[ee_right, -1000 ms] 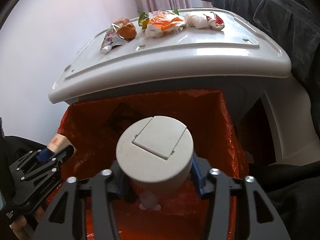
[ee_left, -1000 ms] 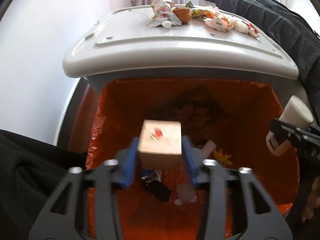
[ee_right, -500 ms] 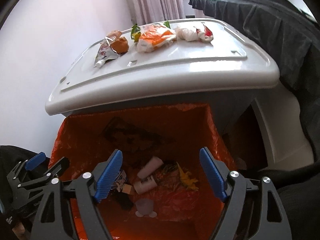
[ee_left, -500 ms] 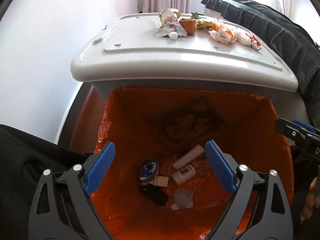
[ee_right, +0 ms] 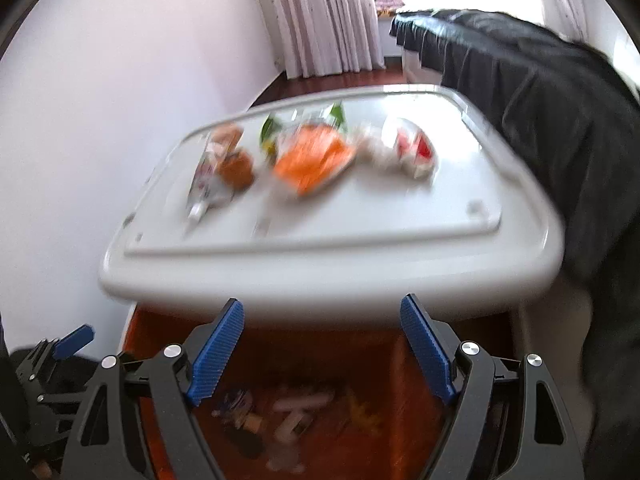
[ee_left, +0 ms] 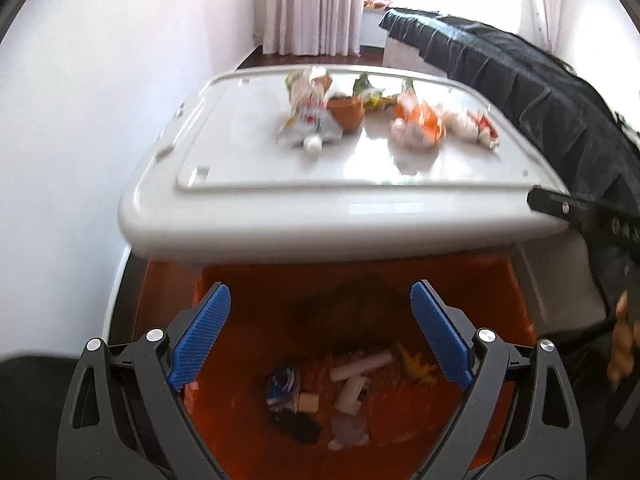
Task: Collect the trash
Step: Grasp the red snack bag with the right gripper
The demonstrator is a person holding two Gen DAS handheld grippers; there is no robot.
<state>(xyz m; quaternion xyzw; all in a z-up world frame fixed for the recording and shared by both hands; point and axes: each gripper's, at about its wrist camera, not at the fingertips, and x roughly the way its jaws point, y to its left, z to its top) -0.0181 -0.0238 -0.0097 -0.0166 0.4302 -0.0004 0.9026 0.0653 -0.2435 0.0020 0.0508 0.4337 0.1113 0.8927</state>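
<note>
My left gripper [ee_left: 320, 308] is open and empty above an orange-lined bin [ee_left: 500, 304]. My right gripper [ee_right: 322, 316] is open and empty over the same bin [ee_right: 400, 432], near the table's front edge. Dropped trash lies at the bin's bottom: a white bottle [ee_left: 352, 392], a white tube [ee_left: 362, 366], a small tan box [ee_left: 308, 402], a blue wrapper [ee_left: 284, 386]. On the white table [ee_left: 248, 216] lie more pieces: a squeeze pouch [ee_left: 308, 124], a brown cup [ee_left: 346, 110], an orange wrapper [ee_left: 418, 126], a white-red wrapper [ee_left: 476, 128]. The right wrist view is blurred.
A white wall [ee_left: 80, 120] stands to the left. A dark cloth-covered piece of furniture [ee_left: 540, 92] runs along the right, touching the table's edge. Curtains [ee_left: 312, 4] hang at the back. The right gripper's body [ee_left: 580, 208] shows at the left wrist view's right edge.
Both grippers opened: the tan box fell from the left, the white bottle from the right, into the bin. Both have since lifted and tilted up toward the table.
</note>
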